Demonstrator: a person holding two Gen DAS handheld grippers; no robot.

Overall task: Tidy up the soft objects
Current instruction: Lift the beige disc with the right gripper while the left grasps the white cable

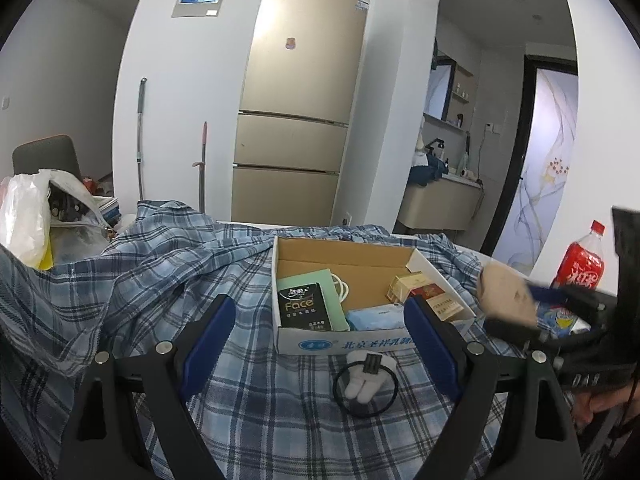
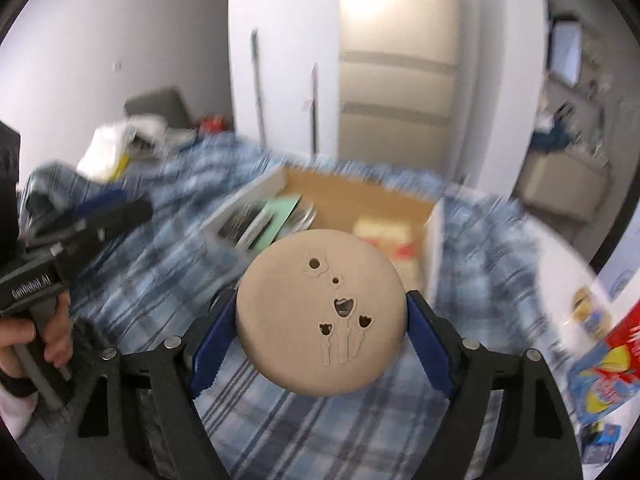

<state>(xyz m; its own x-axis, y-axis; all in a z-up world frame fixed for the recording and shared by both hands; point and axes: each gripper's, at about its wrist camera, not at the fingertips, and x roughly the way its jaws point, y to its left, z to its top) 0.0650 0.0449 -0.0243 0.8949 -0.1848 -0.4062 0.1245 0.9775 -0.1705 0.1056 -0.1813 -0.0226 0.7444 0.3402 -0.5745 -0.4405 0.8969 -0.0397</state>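
Note:
My right gripper (image 2: 322,300) is shut on a beige round pad (image 2: 320,316) with flower-shaped cut-outs, its blue pads pressing on both sides. It holds the pad in the air above the blue plaid cloth (image 2: 320,432), short of the open cardboard box (image 2: 360,196). From the left wrist view the same pad (image 1: 506,294) hangs at the right of the box (image 1: 304,340). My left gripper (image 1: 320,304) stands open and empty, low over the cloth in front of the box. A white object ringed by a black hair tie (image 1: 366,390) lies between its fingers.
The box holds a black "Face" tissue pack (image 1: 306,306), a green booklet, a cable, cigarette packs and a blue packet. A cola bottle (image 1: 580,268) stands at the right, a plastic bag (image 1: 24,216) at the left. A colourful snack packet (image 2: 600,380) lies right of the cloth.

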